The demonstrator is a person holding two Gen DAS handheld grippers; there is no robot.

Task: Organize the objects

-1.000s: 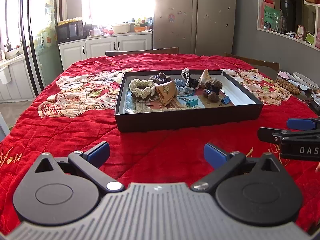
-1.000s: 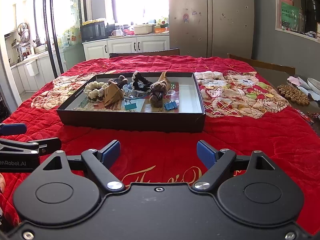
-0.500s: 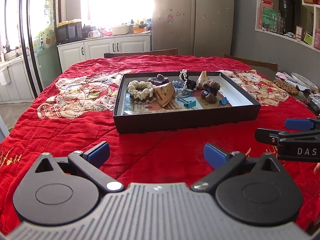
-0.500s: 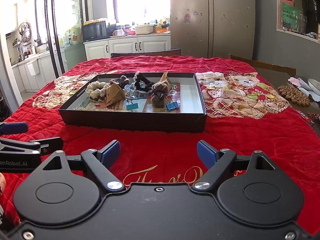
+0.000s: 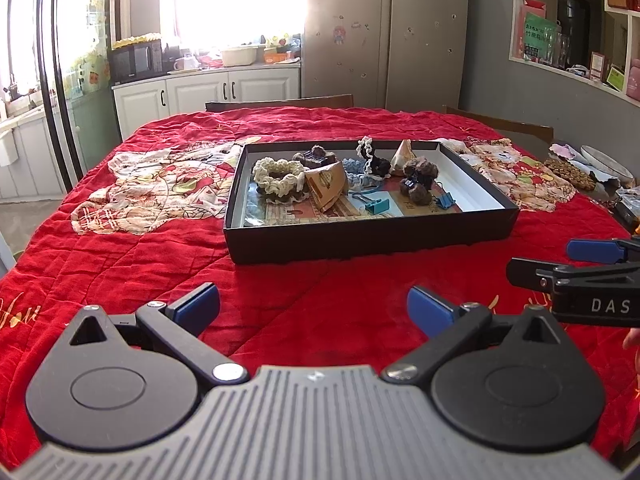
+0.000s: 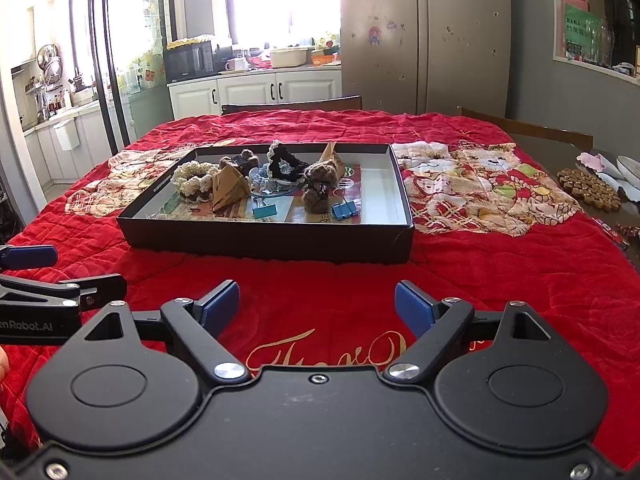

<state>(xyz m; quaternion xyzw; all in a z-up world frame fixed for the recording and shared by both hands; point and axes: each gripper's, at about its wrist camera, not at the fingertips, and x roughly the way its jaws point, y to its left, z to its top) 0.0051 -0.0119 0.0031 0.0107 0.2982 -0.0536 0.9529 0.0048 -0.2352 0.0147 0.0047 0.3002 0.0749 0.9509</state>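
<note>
A shallow black box (image 5: 368, 236) (image 6: 264, 242) lies on the red quilt, ahead of both grippers. Inside it are a cream crocheted scrunchie (image 5: 279, 174) (image 6: 195, 175), a tan paper wedge (image 5: 328, 184) (image 6: 229, 186), brown fuzzy pompoms (image 5: 418, 178) (image 6: 320, 184), a black-and-white scrunchie (image 5: 372, 158), a teal binder clip (image 5: 378, 205) (image 6: 265, 211) and a blue binder clip (image 5: 446, 201) (image 6: 344, 210). My left gripper (image 5: 313, 310) hovers open over the quilt, short of the box. My right gripper (image 6: 317, 307) is also open and holds nothing. Each gripper's side shows at the other view's edge.
The red quilt (image 5: 120, 260) covers the table. Wooden chair backs (image 5: 280, 102) stand at the far side. At the right edge lie a brown beaded mat (image 6: 590, 186) and plates (image 5: 604, 162). Kitchen cabinets (image 5: 208, 94) and a fridge (image 5: 384, 32) are beyond.
Both views have drifted slightly, so the box sits a little differently in frame. The jaws stayed open and nothing in the box moved.
</note>
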